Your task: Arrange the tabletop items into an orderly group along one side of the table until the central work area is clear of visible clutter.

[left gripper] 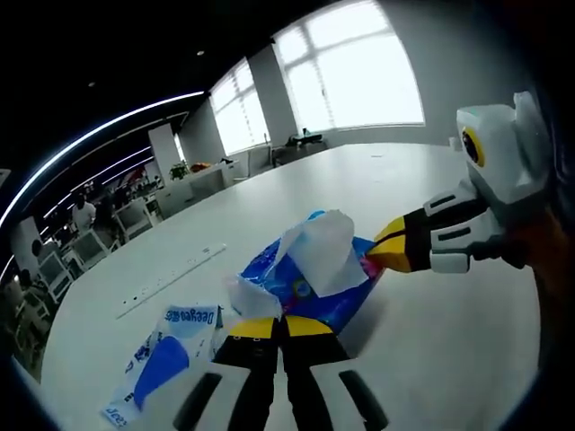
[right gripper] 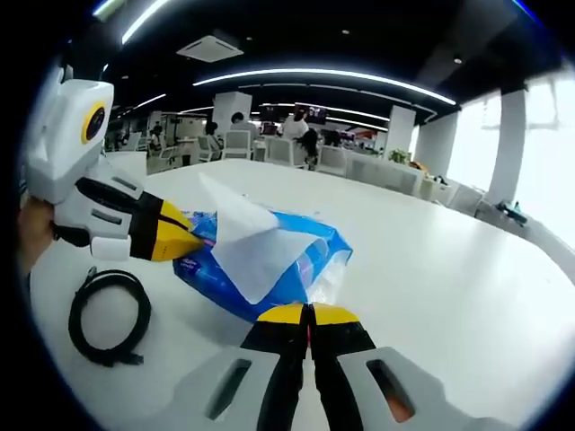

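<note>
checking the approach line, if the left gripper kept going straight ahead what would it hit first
Most likely the blue tissue pack: the left gripper, jaws shut, points at its near edge, apparently already touching it.

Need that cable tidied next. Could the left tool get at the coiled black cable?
Probably yes: the coiled black cable lies bare on the white table beside the left tool, though that tool looks pinched on the blue tissue pack.
</note>
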Motion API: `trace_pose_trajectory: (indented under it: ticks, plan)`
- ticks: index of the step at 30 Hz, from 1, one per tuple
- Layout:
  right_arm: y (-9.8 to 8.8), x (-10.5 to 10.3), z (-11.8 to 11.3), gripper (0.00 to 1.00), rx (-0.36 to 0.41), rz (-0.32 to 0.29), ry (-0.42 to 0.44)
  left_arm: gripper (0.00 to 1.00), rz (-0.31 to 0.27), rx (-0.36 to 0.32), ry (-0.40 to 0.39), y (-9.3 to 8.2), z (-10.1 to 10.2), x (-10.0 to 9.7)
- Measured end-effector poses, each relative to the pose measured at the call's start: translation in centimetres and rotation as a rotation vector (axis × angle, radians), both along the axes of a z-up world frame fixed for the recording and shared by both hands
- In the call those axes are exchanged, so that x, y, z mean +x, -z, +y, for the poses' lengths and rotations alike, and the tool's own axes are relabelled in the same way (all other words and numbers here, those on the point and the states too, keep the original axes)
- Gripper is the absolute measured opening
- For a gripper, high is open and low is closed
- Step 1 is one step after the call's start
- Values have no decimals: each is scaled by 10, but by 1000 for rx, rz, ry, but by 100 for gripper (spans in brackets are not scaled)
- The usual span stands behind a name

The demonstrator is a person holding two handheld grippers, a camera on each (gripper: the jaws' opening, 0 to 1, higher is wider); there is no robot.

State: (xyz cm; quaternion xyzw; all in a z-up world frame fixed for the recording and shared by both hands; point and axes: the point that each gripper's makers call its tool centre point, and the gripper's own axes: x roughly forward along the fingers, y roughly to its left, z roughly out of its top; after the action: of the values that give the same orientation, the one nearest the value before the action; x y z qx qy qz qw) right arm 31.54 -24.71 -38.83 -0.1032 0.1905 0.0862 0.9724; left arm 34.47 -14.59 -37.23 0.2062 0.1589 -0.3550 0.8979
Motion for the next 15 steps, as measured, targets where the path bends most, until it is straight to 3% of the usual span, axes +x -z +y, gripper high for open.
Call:
trace_pose_trajectory:
  ticks: [15]
  plan:
    - [20,-8,-6,0,-29,59,3,0,26,46,4,28,-9,-6]
